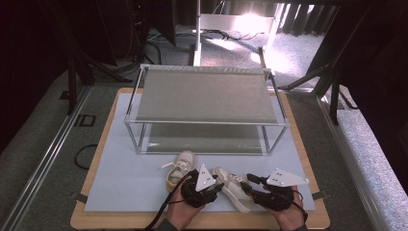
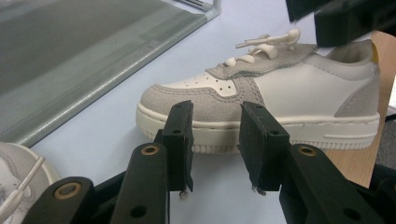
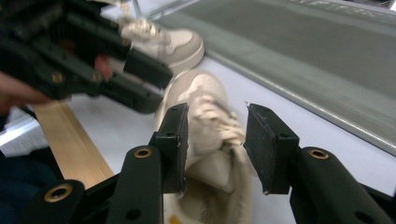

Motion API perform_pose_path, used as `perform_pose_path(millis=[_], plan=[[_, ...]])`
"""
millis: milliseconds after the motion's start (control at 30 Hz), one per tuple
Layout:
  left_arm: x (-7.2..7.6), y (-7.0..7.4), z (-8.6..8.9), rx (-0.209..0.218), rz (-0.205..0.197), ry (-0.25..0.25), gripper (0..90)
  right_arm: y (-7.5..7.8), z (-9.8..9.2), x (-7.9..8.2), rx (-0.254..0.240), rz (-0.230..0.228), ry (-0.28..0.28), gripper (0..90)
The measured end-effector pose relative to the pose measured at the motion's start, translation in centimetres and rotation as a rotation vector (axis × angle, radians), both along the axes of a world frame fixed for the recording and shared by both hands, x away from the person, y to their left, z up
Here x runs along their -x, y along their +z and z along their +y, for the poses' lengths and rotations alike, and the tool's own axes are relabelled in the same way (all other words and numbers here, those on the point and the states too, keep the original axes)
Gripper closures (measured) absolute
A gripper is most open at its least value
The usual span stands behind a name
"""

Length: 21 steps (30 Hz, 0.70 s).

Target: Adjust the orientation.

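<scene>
Two small white-and-grey shoes lie on a pale blue mat (image 1: 125, 178). The nearer shoe (image 1: 234, 191) (image 2: 289, 98) (image 3: 205, 121) sits between my grippers. My left gripper (image 1: 219, 185) (image 2: 217, 112) is open, its jaws pointing at the toe-side sole with nothing between the pads. My right gripper (image 1: 250, 186) (image 3: 217, 112) is open, its jaws straddling this shoe's heel opening and laces; in the left gripper view the right gripper (image 2: 336, 23) hangs over the collar. The other shoe (image 1: 180, 167) (image 3: 180, 39) (image 2: 14, 172) lies to the left, near the rack.
A metal-framed rack (image 1: 204, 94) with two grey shelves stands at the back of the mat; its lower shelf (image 2: 70, 60) (image 3: 303, 60) runs close behind the shoes. The mat rests on a wooden board (image 1: 96, 219) whose front edge is near my hands.
</scene>
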State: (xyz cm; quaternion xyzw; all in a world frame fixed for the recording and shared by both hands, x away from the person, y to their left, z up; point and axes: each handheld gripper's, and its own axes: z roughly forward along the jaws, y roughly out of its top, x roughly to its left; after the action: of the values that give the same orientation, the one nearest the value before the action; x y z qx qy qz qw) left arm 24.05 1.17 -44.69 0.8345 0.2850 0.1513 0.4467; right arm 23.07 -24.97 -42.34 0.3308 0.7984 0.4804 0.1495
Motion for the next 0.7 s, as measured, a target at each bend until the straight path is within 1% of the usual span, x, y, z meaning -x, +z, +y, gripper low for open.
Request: perform_pose_path(millis=[33,67,167,300,367,400,467,533,567,600,633,700], plan=[[0.0,0.0,0.0,0.001,0.002,0.001,64.0,0.0,-0.4,-0.1,0.002,0.003,-0.021,60.2],[0.0,-0.1,0.0,0.002,0.002,0.003,63.8,-0.1,-0.7,-0.3,0.002,0.015,-0.032,60.9],[0.0,0.0,0.0,0.004,0.004,0.002,63.1,-0.6,-1.1,-0.5,0.017,0.044,-0.031,61.5],[0.0,0.0,0.0,0.001,0.002,0.005,62.7,-1.7,-0.8,-1.1,0.053,0.089,-0.022,63.7],[0.0,-0.1,0.0,-0.008,0.004,0.005,62.6,-2.1,-0.6,-1.3,0.072,0.104,-0.020,64.5],[0.1,-0.1,0.0,-0.009,0.004,0.006,62.5,-2.3,-0.5,-1.5,0.064,0.109,-0.016,64.6],[0.1,-0.2,0.0,-0.008,0.006,0.005,62.4,-2.5,-0.3,-1.8,0.074,0.115,-0.021,64.8],[0.1,-0.2,0.1,-0.008,0.010,0.007,62.4,-2.8,0.0,-2.1,0.087,0.126,-0.012,68.7],[0.0,-0.2,0.1,-0.006,0.013,0.006,62.4,-2.9,0.2,-2.1,0.079,0.132,-0.005,73.3],[0.0,-0.2,0.1,-0.006,0.013,0.006,62.4,-2.9,0.2,-2.1,0.079,0.132,-0.005,73.3],[0.0,-0.2,0.3,0.005,0.021,-0.001,62.4,-2.9,0.2,-2.0,0.070,0.125,-0.006,77.0],[0.1,-0.2,0.3,-0.001,0.019,0.001,61.6,-2.9,0.2,-1.9,0.061,0.119,-0.019,78.4]])
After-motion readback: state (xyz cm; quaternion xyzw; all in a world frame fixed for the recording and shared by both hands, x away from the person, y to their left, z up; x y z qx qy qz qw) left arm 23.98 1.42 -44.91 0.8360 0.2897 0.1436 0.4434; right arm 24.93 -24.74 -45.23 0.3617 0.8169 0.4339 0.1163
